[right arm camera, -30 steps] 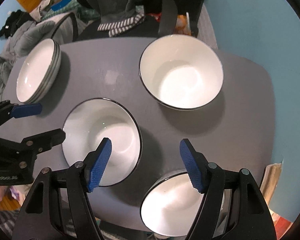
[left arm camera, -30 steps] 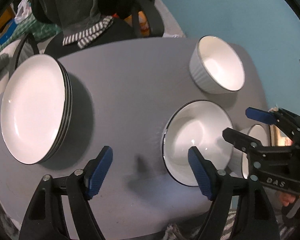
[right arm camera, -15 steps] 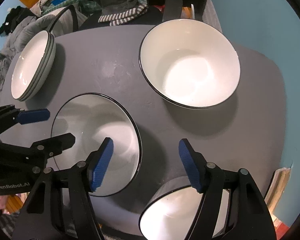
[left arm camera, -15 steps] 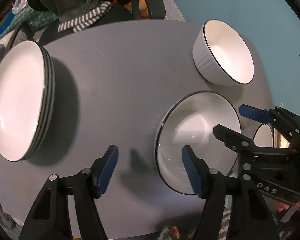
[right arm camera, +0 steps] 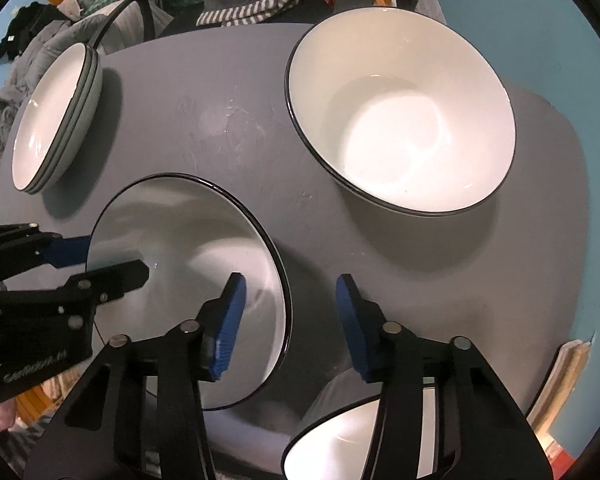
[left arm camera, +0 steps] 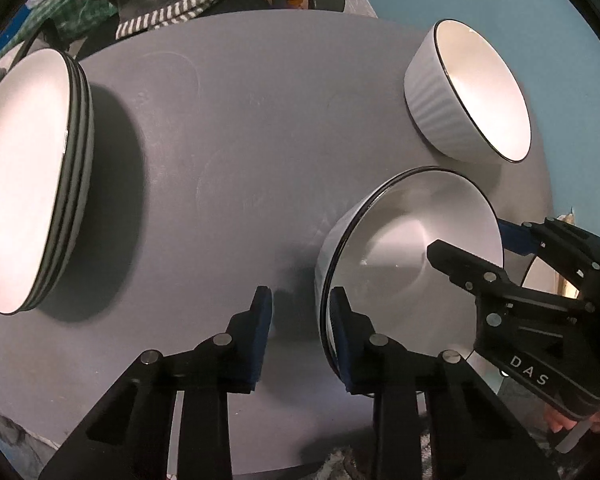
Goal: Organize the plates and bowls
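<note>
Left wrist view — both tools' jaws closing astride shaded bowl [left arm camera: 412,264] rim.

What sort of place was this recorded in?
Probably a lived-in home room: a grey table with white bowls and stacked plates, clothes piled behind, and a blue wall.

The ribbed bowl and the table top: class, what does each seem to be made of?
Ribbed bowl: probably glazed ceramic, white and glossy inside with a thin dark rim and fluted outer wall. Table top: material uncertain, a matt grey surface with faint scuffs and soft shadows.
</note>
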`<move>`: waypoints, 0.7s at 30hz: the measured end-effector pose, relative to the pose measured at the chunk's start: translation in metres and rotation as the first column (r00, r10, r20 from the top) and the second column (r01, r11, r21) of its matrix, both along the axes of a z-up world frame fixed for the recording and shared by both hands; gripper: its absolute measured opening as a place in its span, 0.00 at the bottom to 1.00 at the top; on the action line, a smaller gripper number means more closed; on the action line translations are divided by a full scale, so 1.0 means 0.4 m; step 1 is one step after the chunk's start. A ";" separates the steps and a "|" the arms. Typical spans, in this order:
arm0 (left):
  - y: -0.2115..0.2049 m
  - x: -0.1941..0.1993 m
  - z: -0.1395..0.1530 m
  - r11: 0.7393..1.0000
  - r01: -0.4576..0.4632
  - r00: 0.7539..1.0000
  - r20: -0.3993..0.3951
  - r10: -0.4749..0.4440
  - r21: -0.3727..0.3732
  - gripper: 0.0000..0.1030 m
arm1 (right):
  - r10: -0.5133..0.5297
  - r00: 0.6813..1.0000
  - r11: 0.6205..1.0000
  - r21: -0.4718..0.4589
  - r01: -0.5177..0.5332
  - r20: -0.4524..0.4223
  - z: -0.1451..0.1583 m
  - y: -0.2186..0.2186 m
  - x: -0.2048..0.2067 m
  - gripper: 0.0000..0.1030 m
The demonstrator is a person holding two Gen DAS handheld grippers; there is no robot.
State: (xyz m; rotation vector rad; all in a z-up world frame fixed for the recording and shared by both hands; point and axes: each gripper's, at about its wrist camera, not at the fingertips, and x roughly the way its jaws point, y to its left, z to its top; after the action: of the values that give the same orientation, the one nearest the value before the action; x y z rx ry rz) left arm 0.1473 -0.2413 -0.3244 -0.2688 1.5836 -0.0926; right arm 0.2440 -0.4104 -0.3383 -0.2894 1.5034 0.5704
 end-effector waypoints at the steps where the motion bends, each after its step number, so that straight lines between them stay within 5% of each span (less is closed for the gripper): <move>1: 0.000 0.001 -0.001 1.000 -0.005 1.000 -0.001 0.005 -0.002 0.28 | 0.002 1.000 1.000 -0.003 -0.002 -0.002 -0.001 -0.001 -0.001 0.43; 12: 0.004 0.014 -0.020 0.999 -0.026 0.999 -0.030 0.025 -0.031 0.22 | -0.014 0.998 1.000 -0.010 0.014 -0.059 -0.009 -0.021 0.005 0.15; 21: -0.035 0.025 -0.013 1.000 0.017 1.000 -0.014 -0.018 -0.014 0.07 | -0.005 0.997 1.000 -0.010 0.004 -0.075 -0.006 -0.005 0.000 0.12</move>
State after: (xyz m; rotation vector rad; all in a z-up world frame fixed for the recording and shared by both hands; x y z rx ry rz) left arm 0.1574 -0.2552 -0.3297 -0.2669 1.5997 -0.1153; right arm 0.2441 -0.4123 -0.3406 -0.2750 1.5795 0.5759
